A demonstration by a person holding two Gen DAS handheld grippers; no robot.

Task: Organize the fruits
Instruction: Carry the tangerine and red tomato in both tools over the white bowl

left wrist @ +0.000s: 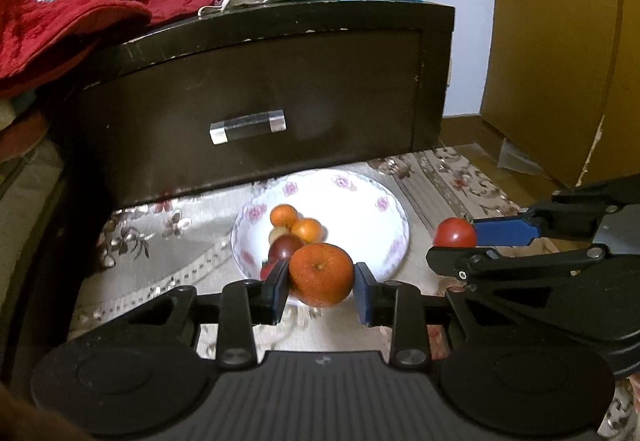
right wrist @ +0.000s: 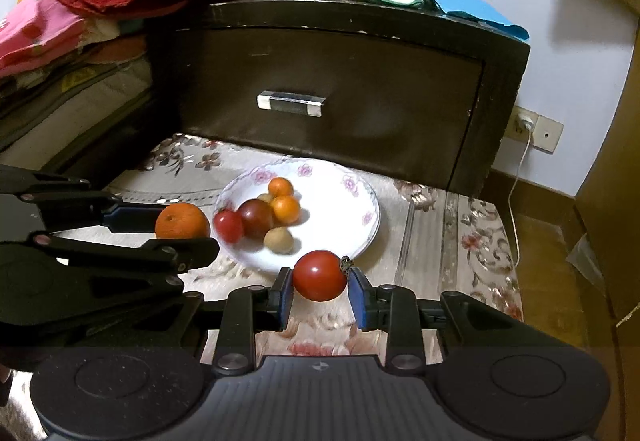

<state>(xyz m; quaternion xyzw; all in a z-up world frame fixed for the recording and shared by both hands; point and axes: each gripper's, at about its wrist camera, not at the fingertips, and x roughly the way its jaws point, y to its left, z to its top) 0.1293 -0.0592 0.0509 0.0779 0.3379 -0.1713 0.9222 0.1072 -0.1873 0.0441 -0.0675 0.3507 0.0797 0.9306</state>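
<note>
While five small fruits sit at nine o'clock in the plate (left wrist: 394,219), my left gripper (left wrist: 321,283) squeezes an orange (left wrist: 321,273) and my right gripper (right wrist: 320,291) squeezes a tomato (right wrist: 319,275), both not yet placed.

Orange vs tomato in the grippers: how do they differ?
The orange is bigger than the tomato. The orange is dull orange; the tomato is glossy red. The tomato has a dried calyx at its side; the orange shows a small stem dimple. Both are round and clamped between blue pads, near the plate.

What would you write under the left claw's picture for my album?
Left claw squeezing a big orange above the flowery plate of little fruits, right claw beside it holding a red tomato.
</note>
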